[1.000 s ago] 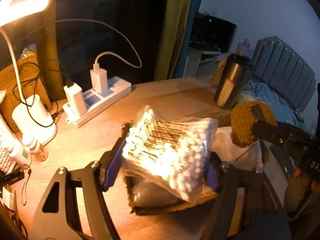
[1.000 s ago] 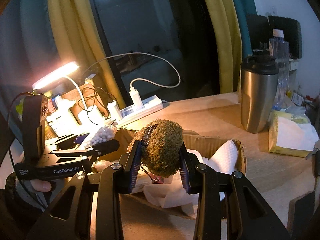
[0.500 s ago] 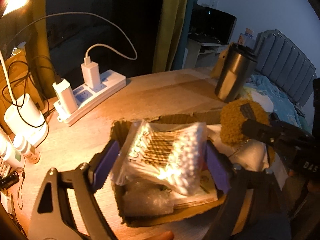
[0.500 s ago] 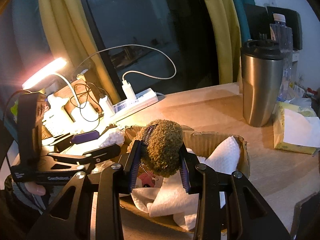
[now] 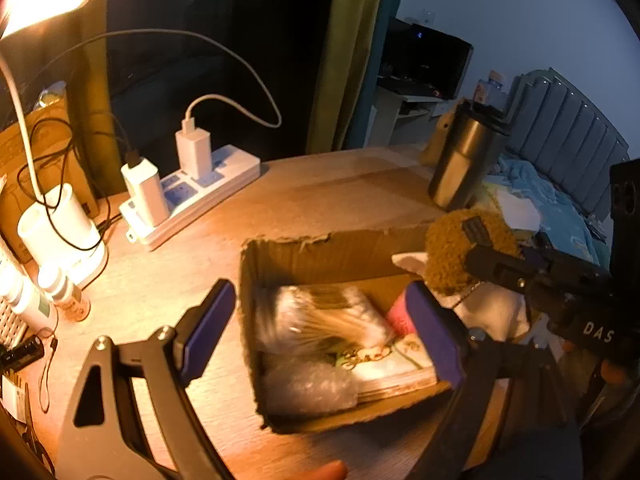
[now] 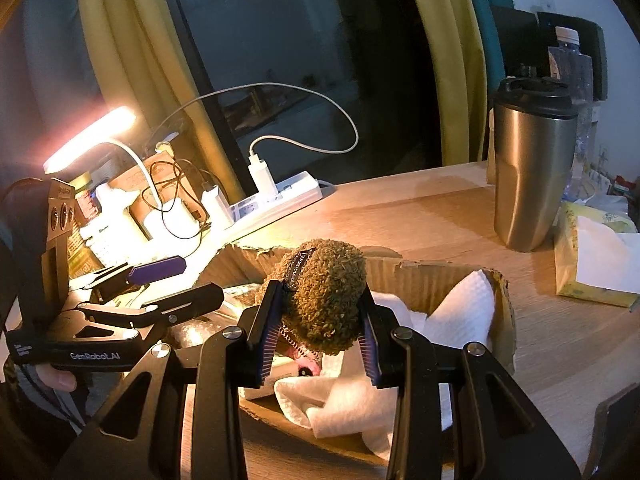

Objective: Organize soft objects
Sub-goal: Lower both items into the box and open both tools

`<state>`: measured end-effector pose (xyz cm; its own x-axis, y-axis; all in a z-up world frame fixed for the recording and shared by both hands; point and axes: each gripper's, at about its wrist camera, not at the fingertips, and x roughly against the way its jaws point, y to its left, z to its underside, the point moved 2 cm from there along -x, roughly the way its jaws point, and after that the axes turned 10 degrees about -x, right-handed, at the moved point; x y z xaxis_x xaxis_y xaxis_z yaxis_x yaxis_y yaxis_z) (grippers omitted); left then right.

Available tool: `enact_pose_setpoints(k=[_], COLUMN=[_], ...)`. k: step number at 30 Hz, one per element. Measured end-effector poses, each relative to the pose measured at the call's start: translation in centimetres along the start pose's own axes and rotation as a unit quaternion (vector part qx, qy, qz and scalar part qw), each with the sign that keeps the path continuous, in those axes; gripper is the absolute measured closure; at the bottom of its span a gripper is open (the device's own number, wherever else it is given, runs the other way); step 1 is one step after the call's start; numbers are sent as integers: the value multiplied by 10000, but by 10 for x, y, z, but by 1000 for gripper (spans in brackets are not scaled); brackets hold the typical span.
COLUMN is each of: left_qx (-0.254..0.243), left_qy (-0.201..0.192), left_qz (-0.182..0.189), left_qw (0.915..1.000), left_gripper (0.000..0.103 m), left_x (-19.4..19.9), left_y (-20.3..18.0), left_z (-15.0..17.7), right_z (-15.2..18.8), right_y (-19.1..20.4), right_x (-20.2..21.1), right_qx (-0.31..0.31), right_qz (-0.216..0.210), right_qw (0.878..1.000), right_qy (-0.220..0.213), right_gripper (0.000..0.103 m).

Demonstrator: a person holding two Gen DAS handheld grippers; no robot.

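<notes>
A wooden desk (image 5: 332, 192) stands against a dark window with yellow curtains (image 6: 436, 60), lit warmly by a desk lamp (image 6: 90, 138) at the far left. Ahead of the left gripper's jaws lie a white power strip (image 5: 192, 196) with two chargers plugged in, and, further right, a steel tumbler (image 5: 464, 160); a tissue pack (image 6: 592, 256) sits to the right of the right gripper's jaws. Directly beneath both sets of jaws is an open cardboard box (image 5: 320, 252). The left gripper (image 5: 320, 328) hangs spread wide over it, holding nothing; between and below its fingers a blurred bag of cotton swabs (image 5: 324, 316) lies in the box atop bubble wrap (image 5: 308, 384) and a printed packet. The right gripper (image 6: 320, 336) is clamped on a brown plush ball (image 6: 328, 292), held above white paper towel (image 6: 400, 360) in the box's right half.
</notes>
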<state>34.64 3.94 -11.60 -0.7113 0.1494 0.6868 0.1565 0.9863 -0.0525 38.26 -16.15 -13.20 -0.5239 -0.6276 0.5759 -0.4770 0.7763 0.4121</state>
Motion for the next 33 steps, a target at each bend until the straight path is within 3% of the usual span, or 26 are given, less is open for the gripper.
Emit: enact_pose_setpoints(k=[11, 16, 33], left_qx=[83, 127, 57], left_qy=[51, 50, -148], left_qz=[-90, -107, -113], left_qw=[9999, 9998, 9998], left_gripper=[15, 15, 15], left_x=[5, 7, 34], left_y=[11, 15, 8], left_z=[8, 11, 14], right_z=[3, 7, 13], right_y=[14, 13, 19], right_x=[-14, -23, 7], right_qx=[30, 2, -28], right_qz=[-112, 61, 225], right_qw=[9998, 9995, 9997], right_qy=[168, 294, 80], right_gripper=[63, 38, 38])
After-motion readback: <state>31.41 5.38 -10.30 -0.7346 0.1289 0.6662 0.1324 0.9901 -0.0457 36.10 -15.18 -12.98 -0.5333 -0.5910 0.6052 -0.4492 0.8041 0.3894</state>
